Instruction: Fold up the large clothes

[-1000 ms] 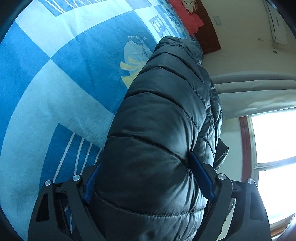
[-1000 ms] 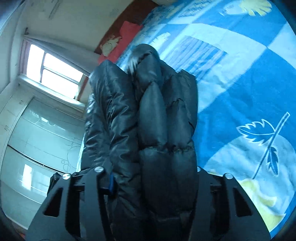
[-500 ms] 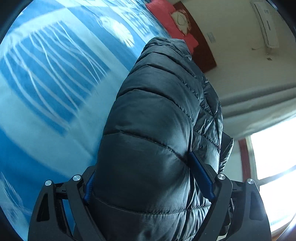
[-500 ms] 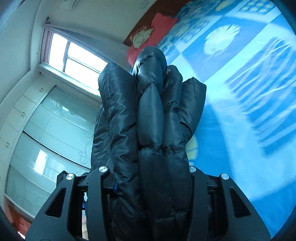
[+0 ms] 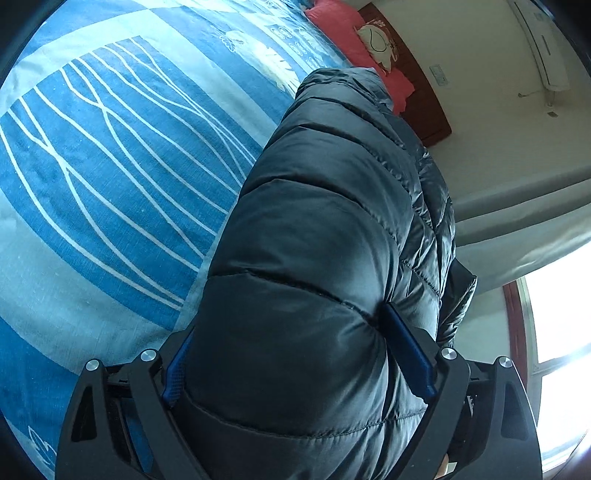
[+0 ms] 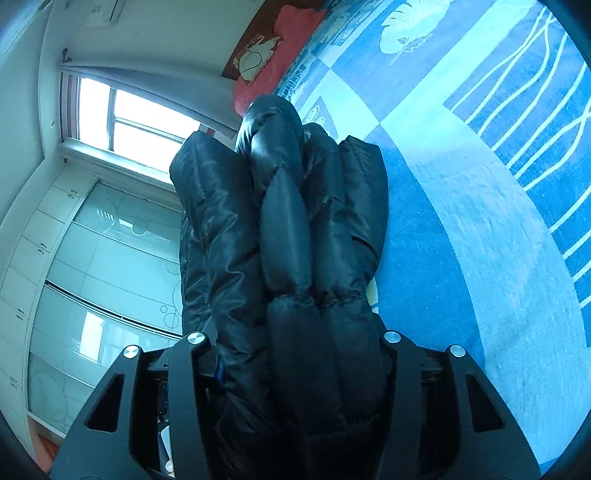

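L gripper (image 5: 295, 369) clamped on a thick bunch of the black puffer jacket (image 5: 325, 240); blue pads (image 5: 406, 350) press into the padding on both sides, jacket bulging fwd past the fingers. R gripper (image 6: 295, 354) likewise pinches several folded layers betw its fingers. Jacket held up over the blue bedspread (image 5: 110, 166), w/ red pillow (image 6: 291, 22) far behind.

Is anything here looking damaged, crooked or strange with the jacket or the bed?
Nothing stands out. The black puffer jacket is bunched in thick layers between the fingers of the left gripper and the right gripper, with no tear visible. The blue bedspread lies flat.
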Motion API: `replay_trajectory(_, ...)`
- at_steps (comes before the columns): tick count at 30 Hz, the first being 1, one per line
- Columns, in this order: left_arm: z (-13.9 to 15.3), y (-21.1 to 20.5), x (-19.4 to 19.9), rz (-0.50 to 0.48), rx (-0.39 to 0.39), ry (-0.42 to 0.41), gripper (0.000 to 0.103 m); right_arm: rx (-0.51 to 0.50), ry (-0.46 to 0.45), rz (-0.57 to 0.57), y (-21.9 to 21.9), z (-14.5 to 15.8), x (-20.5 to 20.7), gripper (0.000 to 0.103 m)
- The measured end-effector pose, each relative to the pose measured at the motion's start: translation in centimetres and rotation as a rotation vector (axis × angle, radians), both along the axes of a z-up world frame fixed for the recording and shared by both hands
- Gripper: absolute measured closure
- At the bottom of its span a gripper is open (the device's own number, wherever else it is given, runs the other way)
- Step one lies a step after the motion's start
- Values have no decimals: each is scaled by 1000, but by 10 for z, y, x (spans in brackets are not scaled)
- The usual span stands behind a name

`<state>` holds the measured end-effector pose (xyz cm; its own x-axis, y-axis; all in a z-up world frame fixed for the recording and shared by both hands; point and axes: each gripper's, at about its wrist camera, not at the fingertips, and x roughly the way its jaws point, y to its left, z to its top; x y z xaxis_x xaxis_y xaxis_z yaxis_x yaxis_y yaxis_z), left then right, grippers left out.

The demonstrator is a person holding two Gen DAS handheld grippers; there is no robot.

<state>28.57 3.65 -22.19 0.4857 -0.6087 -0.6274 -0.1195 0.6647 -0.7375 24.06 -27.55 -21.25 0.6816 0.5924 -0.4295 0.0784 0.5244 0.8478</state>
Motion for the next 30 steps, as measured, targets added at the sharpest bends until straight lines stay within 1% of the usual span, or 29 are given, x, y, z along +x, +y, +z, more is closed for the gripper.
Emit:
replay_trajectory(2,0,2,3,-9,-14,6,13,-7,5,-3,1,6,2,44)
replay_trajectory(3,0,3,3,-18,-17,10,13,-9,5,-2,0,7,1,42)
replay_trajectory(5,2,7,3,-28,2,12,13,-29,9,-8,-2,11,-3,37)
replay_trajectory(7,9,7,1,-30,60,-7,13,-43,8,-22,-3,16,-8,32)
replay_trajectory(10,32,4,-15,-5,203,-106,13,-50,-7,-39,-8,21,-20,30)
replay_trajectory(11,37,2,-19,2,236,-134,13,-52,-10,-46,-11,22,-23,30)
replay_trajectory(12,41,-1,-23,-3,279,-163,13,-56,-9,-57,-14,21,-28,29)
replay_trajectory(13,43,-5,-25,-21,313,-170,13,-59,0,-72,-17,21,-32,28)
replay_trajectory(14,43,-9,-27,-42,334,-168,13,-64,12,-84,-20,20,-37,27)
replay_trajectory(16,43,-11,-32,-49,352,-171,13,-86,19,-114,-21,26,-45,27)
replay_trajectory(18,46,-10,-39,-41,374,-169,13,-155,15,-145,-19,36,-54,27)
replay_trajectory(20,49,-10,-46,-43,403,-180,13,-279,15,-177,-12,55,-66,27)
replay_trajectory(21,51,-8,-48,-47,429,-188,13,-346,22,-193,-7,64,-71,27)
replay_trajectory(25,60,-9,-68,-51,551,-244,13,-539,28,-188,14,88,-92,27)
replay_trajectory(28,69,-15,-85,-59,606,-274,13,-684,27,-178,37,103,-110,27)
replay_trajectory(30,76,-17,-100,-49,634,-295,13,-759,22,-177,53,109,-120,27)
